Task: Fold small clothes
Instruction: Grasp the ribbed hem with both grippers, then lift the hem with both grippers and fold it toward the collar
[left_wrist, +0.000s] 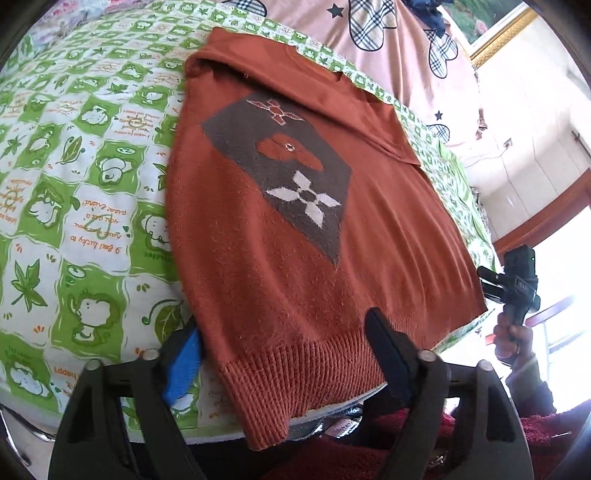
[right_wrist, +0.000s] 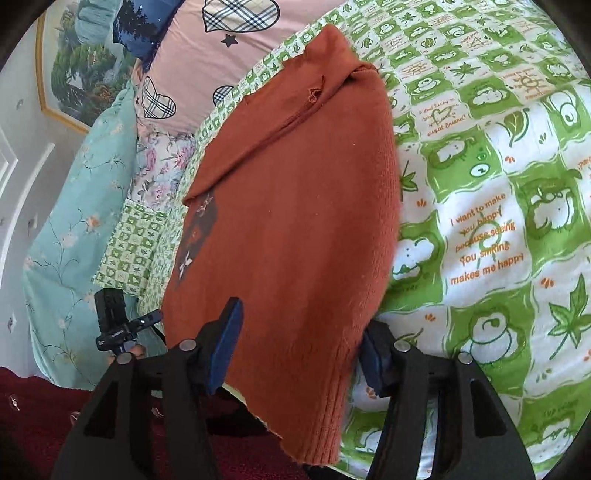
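Where the bed's edge curves down, a rust-orange knit sweater (left_wrist: 295, 258) lies flat on the green-checked quilt (left_wrist: 74, 184), ribbed hem hanging over the edge; grey diamond w/ flower motifs on front. Left gripper (left_wrist: 280, 354) angles down, jaws partly open, straddling the hem, no pinch seen. Right gripper (right_wrist: 299, 343) likewise: part-open, pads either side of sweater's edge.

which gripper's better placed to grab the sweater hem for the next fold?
Probably left: left gripper straddles the sweater's ribbed hem; right gripper straddles the plainer corner.
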